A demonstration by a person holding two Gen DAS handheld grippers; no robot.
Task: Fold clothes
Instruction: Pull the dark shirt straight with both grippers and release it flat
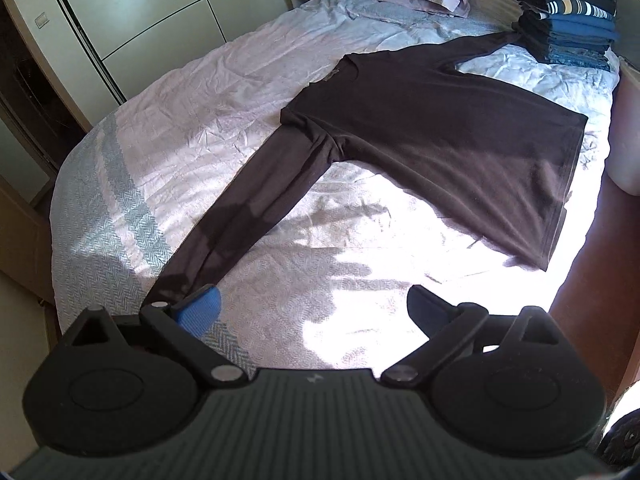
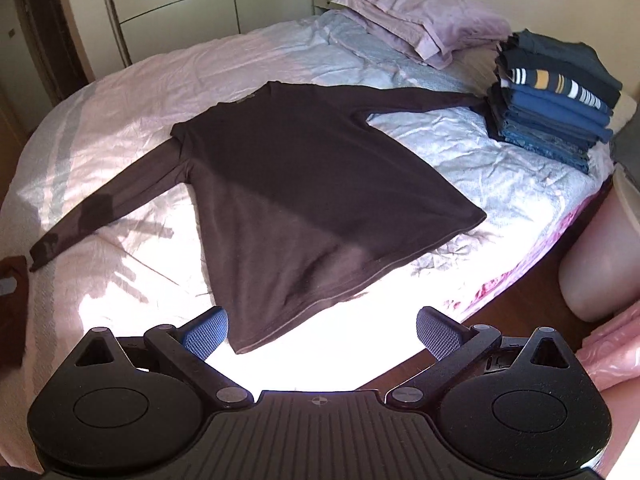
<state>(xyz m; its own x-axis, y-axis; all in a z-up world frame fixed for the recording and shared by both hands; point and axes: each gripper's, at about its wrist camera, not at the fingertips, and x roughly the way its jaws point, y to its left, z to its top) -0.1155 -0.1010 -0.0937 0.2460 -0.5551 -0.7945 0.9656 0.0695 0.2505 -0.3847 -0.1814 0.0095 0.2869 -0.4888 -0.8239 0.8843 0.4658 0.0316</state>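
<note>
Sunlight falls across the wide bed with its crumpled pale lilac cover (image 2: 120, 76), where a dark brown long-sleeved knit top (image 2: 304, 184) lies spread flat, body smoothed out and both sleeves stretched straight to either side, a layout that looks meant to expose every edge before the first fold. One sleeve runs toward the foot-side corner of the bed, its cuff ending just beside the left hand-held gripper (image 1: 312, 308); the other sleeve reaches away until its cuff touches the stack of folded clothes in dark blue, navy and striped fabric (image 2: 556, 96), which sits near the lilac pillows (image 2: 420, 20) at the head of the bed, probably parked there so finished pieces stay out of the working area. The left hand-held gripper has its blue-padded fingers (image 1: 200, 310) spread wide and holds nothing, with bare cover between the pads. The right hand-held gripper (image 2: 322, 334) is likewise wide apart and empty, poised above the hem corner of the top, which lies between its fingers without either pad pressing on it. The fabric looks soft, thin and matte, with a stitched hem band, faint creases near the armpit and a small label at the neckline; half lies in shadow, half in bright sun. Judging by this, folding of this piece has not yet begun
</note>
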